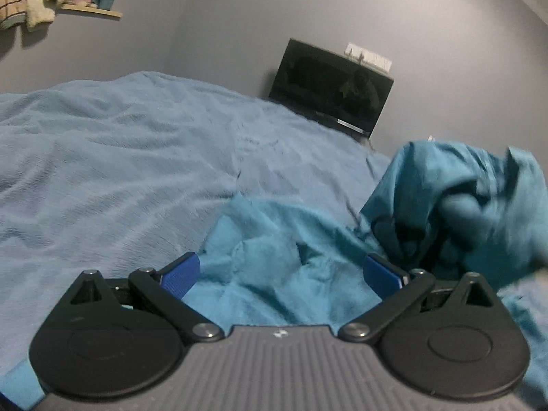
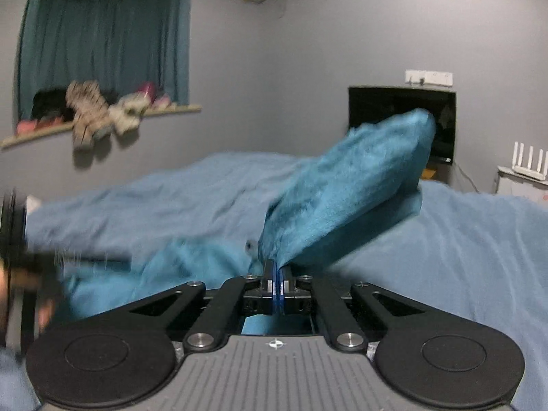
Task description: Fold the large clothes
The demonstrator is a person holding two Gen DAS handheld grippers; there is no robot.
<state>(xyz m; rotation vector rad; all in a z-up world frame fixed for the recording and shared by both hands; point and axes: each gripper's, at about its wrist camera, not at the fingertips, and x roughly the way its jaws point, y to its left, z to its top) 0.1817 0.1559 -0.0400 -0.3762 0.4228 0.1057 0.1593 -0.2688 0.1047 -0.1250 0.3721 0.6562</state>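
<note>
A: Where is the garment lying?

B: The teal garment (image 1: pixel 274 257) is crumpled on the pale blue bedspread (image 1: pixel 113 157); in the left wrist view part of it lies bunched under and ahead of the left gripper (image 1: pixel 281 274), and another part stands lifted at the right, blurred.

A: And that gripper's fingers?

B: Spread wide; the blue pads (image 1: pixel 179 274) sit well apart with cloth showing between them, but I see neither pad pressing on it.

A: The other side?

B: The right gripper (image 2: pixel 276 274) has its jaws brought together, the blue pads (image 2: pixel 270 284) pinching an edge of the same teal cloth (image 2: pixel 342 188); from the pinch a fold rises up and to the right, lifted off the bedspread (image 2: pixel 479 239).

A: Anything behind?

B: A dark screen (image 2: pixel 376 106) leans against the grey wall; a curtain (image 2: pixel 106 41) hangs over a ledge (image 2: pixel 178 109) with soft things heaped on it; a blurred dark shape sits at the left edge, too smeared to tell.
</note>
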